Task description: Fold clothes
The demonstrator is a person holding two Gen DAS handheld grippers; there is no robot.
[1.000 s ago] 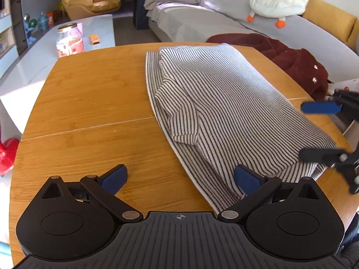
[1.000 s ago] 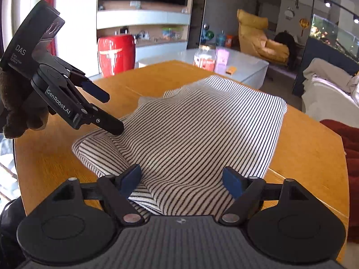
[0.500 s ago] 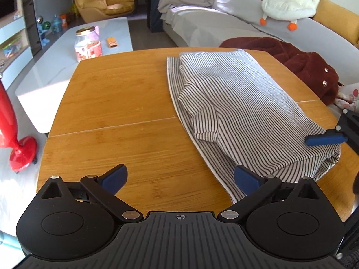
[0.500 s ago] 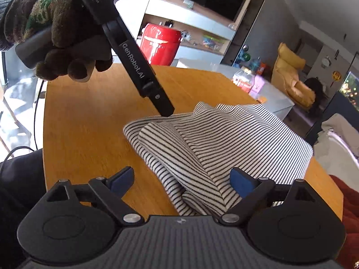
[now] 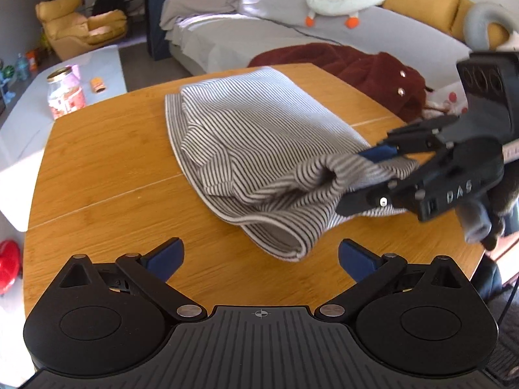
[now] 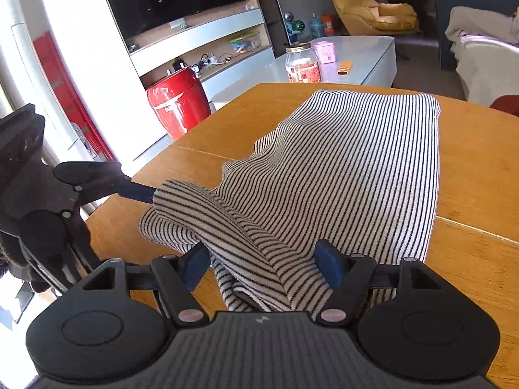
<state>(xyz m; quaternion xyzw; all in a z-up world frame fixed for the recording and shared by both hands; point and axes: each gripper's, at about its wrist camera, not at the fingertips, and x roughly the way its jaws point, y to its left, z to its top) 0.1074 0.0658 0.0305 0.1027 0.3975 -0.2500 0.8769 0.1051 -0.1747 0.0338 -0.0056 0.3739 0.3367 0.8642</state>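
Observation:
A black-and-white striped garment (image 5: 259, 129) lies partly folded on the round wooden table (image 5: 97, 162). In the left wrist view my left gripper (image 5: 259, 256) stands open just short of the garment's near fold, with nothing pinched. My right gripper (image 5: 366, 176) reaches in from the right, one finger above and one below the bunched corner. In the right wrist view that raised bunch of garment (image 6: 259, 243) fills the gap of the right gripper (image 6: 261, 262), whose jaws are closing. One left finger (image 6: 136, 190) touches the fold's edge.
A dark red coat (image 5: 356, 64) hangs off the table's far right edge toward a grey sofa (image 5: 259, 32). A jar (image 6: 301, 64) stands on a low white table. A red stool (image 6: 178, 107) sits beyond the table's left side. Bare wood (image 6: 470, 162) lies right of the garment.
The right gripper has swung in over the garment's corner and narrowed its jaws around it. That corner is now bunched and raised. The left gripper has shifted toward the near fold and stays open.

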